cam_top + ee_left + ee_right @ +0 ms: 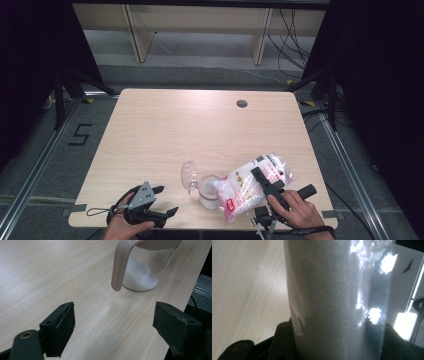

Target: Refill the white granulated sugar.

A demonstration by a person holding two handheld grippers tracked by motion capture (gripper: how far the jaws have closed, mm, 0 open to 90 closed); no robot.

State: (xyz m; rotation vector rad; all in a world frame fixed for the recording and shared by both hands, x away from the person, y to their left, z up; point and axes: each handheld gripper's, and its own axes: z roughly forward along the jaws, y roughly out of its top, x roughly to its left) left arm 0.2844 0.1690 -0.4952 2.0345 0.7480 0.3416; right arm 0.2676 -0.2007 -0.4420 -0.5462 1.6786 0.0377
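Observation:
A clear plastic bag of white granules [252,185] with red print is tipped leftward over a clear jar [210,191] near the table's front edge. My right gripper [265,184] is shut on the bag; in the right gripper view the bag [337,302] fills the space between the jaws. The jar [147,267] holds a layer of white granules and has a pale handle [119,267]; its hinged lid [189,176] stands open at the left. My left gripper [165,201] rests at the front left, open and holding nothing, its fingers [58,327] pointing toward the jar.
The light wooden table [165,130] has a round cable hole [242,103] at the back right. Its front edge runs close to both hands. Shelving legs and cables lie on the floor beyond the table.

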